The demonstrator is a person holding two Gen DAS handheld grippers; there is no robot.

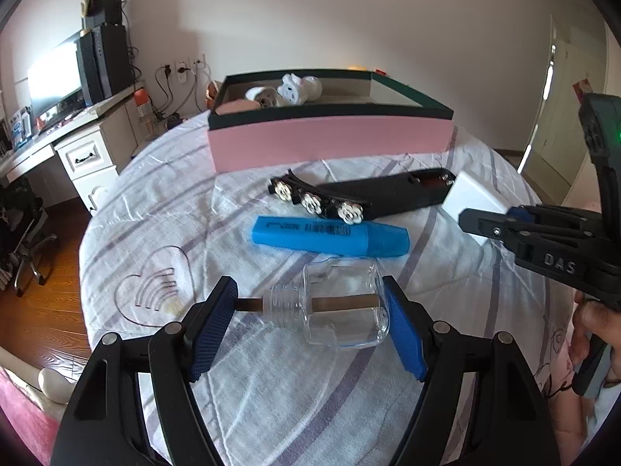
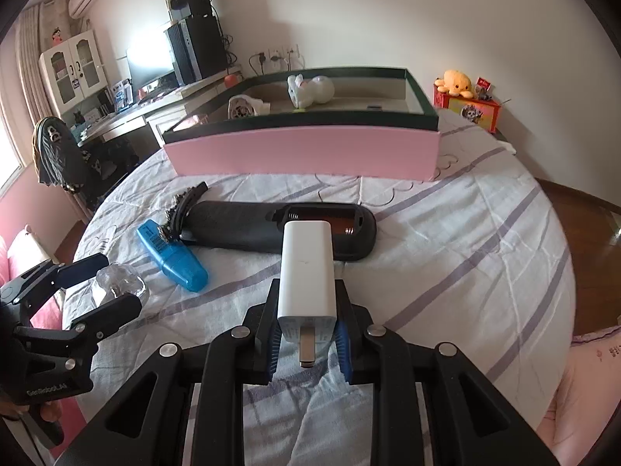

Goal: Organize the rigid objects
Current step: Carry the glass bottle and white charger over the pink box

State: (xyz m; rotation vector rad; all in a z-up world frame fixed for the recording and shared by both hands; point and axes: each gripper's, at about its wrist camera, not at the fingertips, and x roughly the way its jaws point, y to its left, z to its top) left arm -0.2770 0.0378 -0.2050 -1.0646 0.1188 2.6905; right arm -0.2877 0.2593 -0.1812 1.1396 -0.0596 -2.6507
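On the striped bedsheet (image 1: 271, 388), low in the left wrist view, the left gripper (image 1: 310, 310) stands wide around a clear glass bottle (image 1: 341, 303) lying on its side, a brown wick running through its neck. One blue pad (image 1: 211, 330) sits off the neck end, the other is right at the bottle's base; whether either actually presses, I cannot tell.

Over to the right gripper (image 2: 308, 334): narrow, clamped on a white charger (image 2: 306, 272), prong end toward the camera, the charger jutting forward over the sheet. In the left view that charger (image 1: 475, 198) shows at the right edge, pinched by the black jaws.

Between the grippers and the box lie a blue highlighter (image 1: 330, 237), a black hair clip with three white flowers (image 1: 316, 202), touching the highlighter's upper edge, and a black remote (image 2: 271, 229) with its battery bay open. A clear heart-shaped piece (image 1: 155, 287) lies left of the bottle.

Farther back, the pink box with a dark rim (image 1: 330, 143) sits on the bed, a white rabbit figure (image 2: 310, 91) and other small items inside.
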